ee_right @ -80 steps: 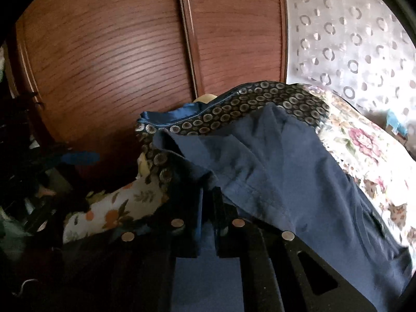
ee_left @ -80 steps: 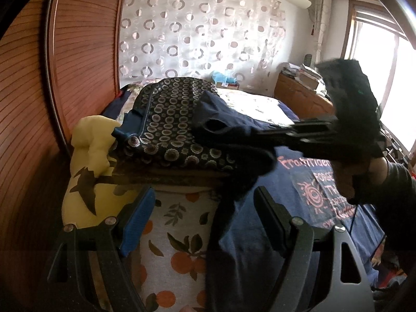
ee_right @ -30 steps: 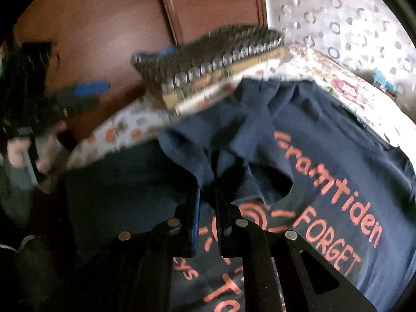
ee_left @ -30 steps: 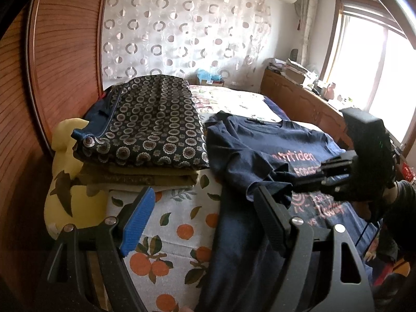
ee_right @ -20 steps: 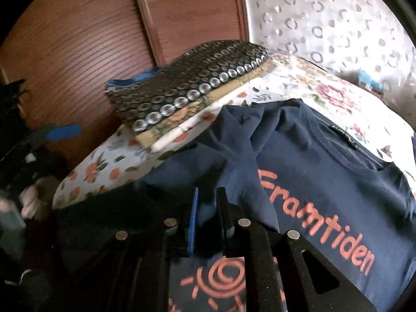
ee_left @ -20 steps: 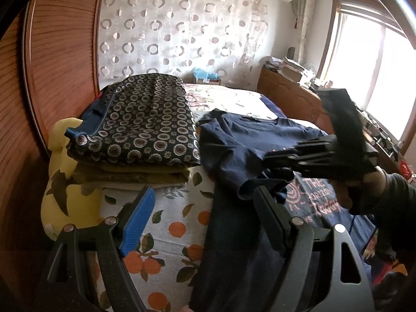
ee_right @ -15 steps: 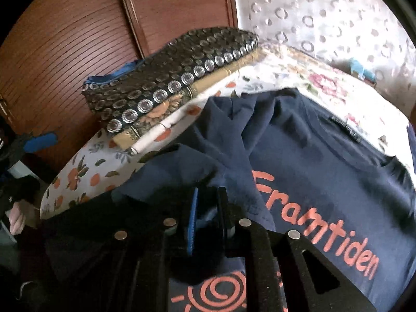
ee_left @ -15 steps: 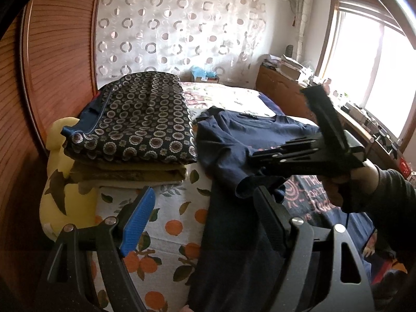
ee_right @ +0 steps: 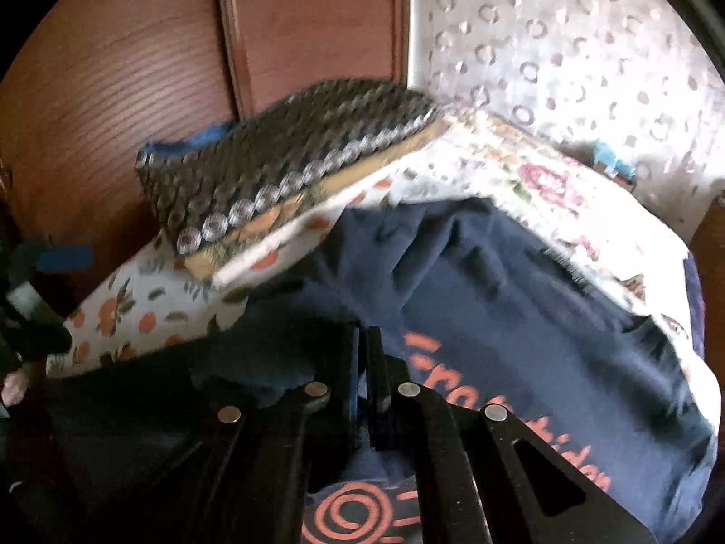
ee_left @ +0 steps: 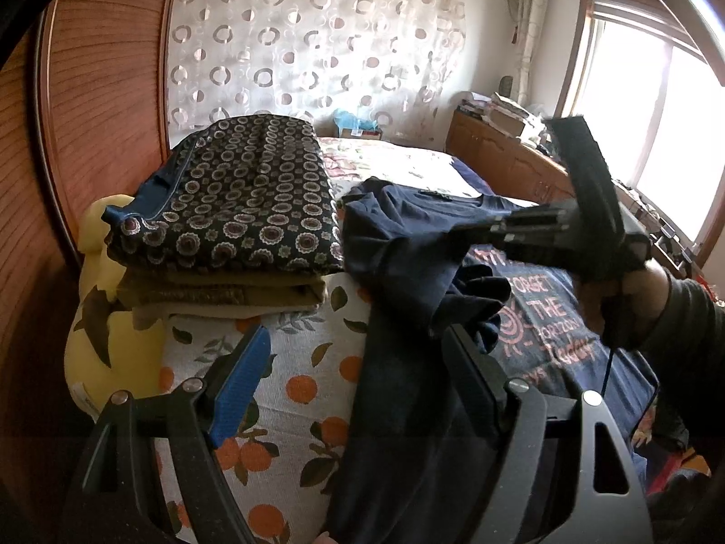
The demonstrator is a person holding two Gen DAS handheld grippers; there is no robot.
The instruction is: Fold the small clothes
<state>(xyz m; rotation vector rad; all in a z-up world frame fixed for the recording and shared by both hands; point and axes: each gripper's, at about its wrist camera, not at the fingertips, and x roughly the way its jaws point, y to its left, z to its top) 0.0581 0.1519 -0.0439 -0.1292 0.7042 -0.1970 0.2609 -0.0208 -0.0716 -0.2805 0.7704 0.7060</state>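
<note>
Bed (ee_left: pixel 290 362): navy T-shirt (ee_left: pixel 408 235) spread out.
Right gripper (ee_right: pixel 362 333): just closed, empty; sleeve (ee_left: pixel 476 292) dropped inward.
Left gripper (ee_left: pixel 358 337): apart, waiting.

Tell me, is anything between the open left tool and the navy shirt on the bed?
Nothing visible. The left tool hangs open right over the navy shirt, whose lower part lies between its fingers. The folded pile sits off to the side, clear.

bright window (ee_left: pixel 657 136) glare, dim blurred right view, fisheye-dark corners
</note>
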